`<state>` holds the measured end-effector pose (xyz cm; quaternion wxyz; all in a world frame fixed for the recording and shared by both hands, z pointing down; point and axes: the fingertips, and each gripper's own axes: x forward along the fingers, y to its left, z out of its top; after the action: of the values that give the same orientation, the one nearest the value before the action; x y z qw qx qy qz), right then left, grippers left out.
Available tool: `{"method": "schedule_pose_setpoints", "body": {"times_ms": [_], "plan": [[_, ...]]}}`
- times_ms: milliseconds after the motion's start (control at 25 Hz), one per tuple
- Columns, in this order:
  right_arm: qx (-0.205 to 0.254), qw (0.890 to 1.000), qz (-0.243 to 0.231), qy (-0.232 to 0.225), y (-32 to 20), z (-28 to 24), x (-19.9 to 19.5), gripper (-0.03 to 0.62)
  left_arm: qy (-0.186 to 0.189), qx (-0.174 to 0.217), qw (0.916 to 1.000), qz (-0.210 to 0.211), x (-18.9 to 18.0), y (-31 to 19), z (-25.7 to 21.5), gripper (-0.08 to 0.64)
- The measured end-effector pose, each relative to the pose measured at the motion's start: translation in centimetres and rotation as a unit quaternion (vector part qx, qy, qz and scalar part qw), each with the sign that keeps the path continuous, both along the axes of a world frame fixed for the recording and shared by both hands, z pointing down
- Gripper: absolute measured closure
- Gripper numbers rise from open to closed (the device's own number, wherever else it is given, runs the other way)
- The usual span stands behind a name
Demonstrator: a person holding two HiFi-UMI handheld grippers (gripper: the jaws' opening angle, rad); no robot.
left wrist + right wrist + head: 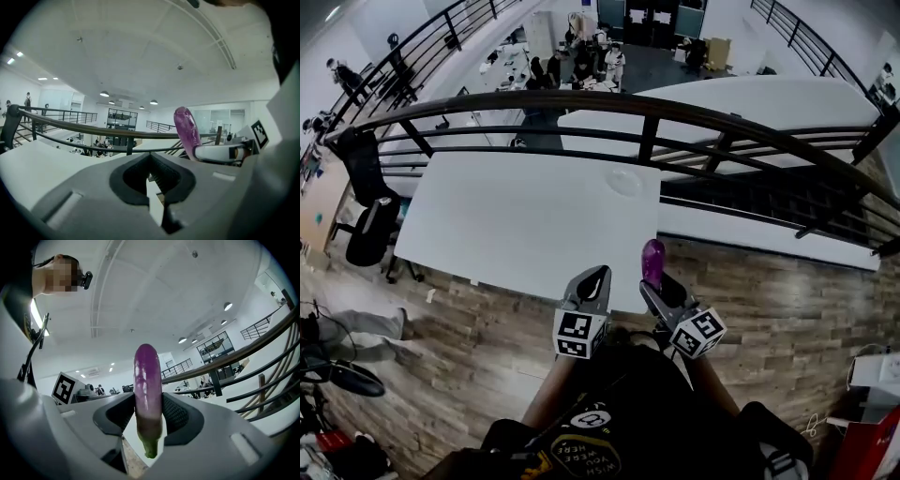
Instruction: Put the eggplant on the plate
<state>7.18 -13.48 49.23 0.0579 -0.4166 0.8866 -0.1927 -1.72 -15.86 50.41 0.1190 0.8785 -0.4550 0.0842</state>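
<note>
Plainly, the right gripper (148,405) is clamped on the eggplant (147,385). Its two dark pads press on the sides, low on the purple body. The eggplant stands nearly upright between the jaws, with the rounded purple end well above them and the green stem poking out below.

From the head view the purple tip sits over the near edge of the white table (516,225), right of the table's middle. The left gripper (592,283) is just beside the right one, on its left, and both point away from the person across the table. In its own view the left gripper's jaws are drawn together at the tips, and nothing sits in the hollow between the pads. The eggplant shows there too, up and to the right, clear of the left jaws.

A pale round shape on the far side of the table, near the right corner, looks like the plate (625,181), though it is faint against the white top. It is well apart from the eggplant, with bare table between them.

A dark railing (647,108) curves behind the table, and a wooden floor (769,300) runs beneath.
</note>
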Motion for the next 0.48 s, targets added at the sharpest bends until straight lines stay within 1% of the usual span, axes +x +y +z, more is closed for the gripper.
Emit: {"method": "schedule_pose_setpoints", "body": {"times_ms": [120, 280, 480], "plan": [[-0.012, 1.000, 0.013, 0.002, -1.6, 0.7, 0.1, 0.403, 0.004, -0.013, 0.9999, 0.009, -0.5, -1.6, 0.7, 0.554], [-0.028, 0.999, 0.026, 0.006, -4.5, 1.2, -1.3, 0.403, 0.012, -0.036, 0.9988, 0.029, -1.2, -4.1, 1.6, 0.554], [-0.028, 0.999, 0.040, 0.014, -7.9, 1.1, -2.9, 0.403, 0.022, -0.044, 0.9974, 0.053, -2.3, -8.1, 1.7, 0.554]]}}
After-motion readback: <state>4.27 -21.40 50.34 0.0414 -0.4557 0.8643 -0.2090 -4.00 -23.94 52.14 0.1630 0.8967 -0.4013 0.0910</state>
